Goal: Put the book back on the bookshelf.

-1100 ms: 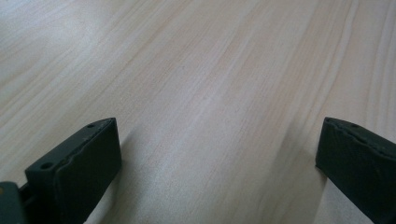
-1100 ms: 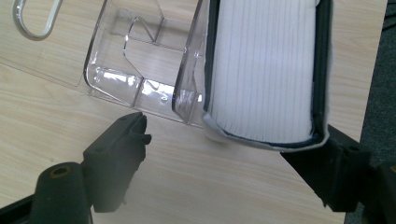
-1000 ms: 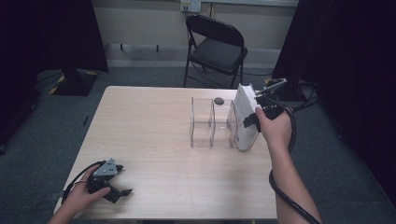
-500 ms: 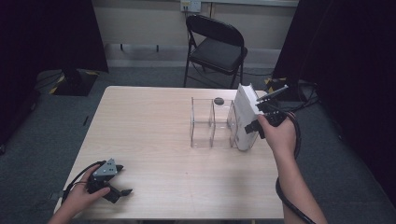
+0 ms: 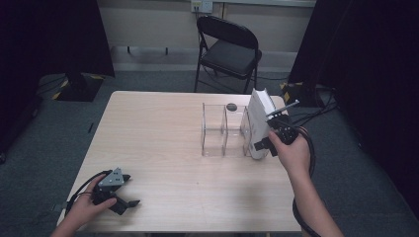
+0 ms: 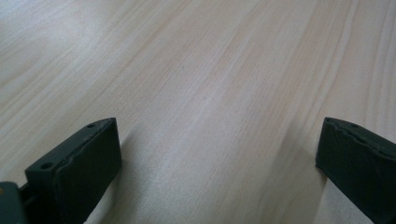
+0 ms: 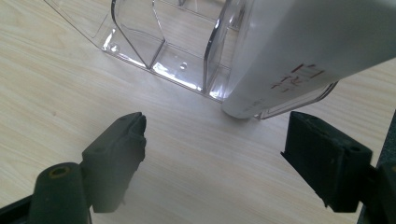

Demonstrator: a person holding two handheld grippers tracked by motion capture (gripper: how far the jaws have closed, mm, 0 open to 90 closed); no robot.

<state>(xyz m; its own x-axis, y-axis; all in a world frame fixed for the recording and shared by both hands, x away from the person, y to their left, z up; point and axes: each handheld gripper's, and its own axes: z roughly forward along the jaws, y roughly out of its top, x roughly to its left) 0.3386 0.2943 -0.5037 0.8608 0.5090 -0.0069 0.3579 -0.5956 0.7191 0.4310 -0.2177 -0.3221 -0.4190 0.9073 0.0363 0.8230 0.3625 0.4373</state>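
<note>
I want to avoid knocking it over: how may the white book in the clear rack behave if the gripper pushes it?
The white book leans tilted in the end slot of the clear rack, so a sideways push would probably tip it. Its cover looks smooth and glossy, so pads may slip. The right gripper is open, not touching it.

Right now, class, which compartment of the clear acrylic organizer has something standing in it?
The end compartment nearest the right gripper: a white book stands in it, while the other compartments of the clear organizer hold nothing.
</note>
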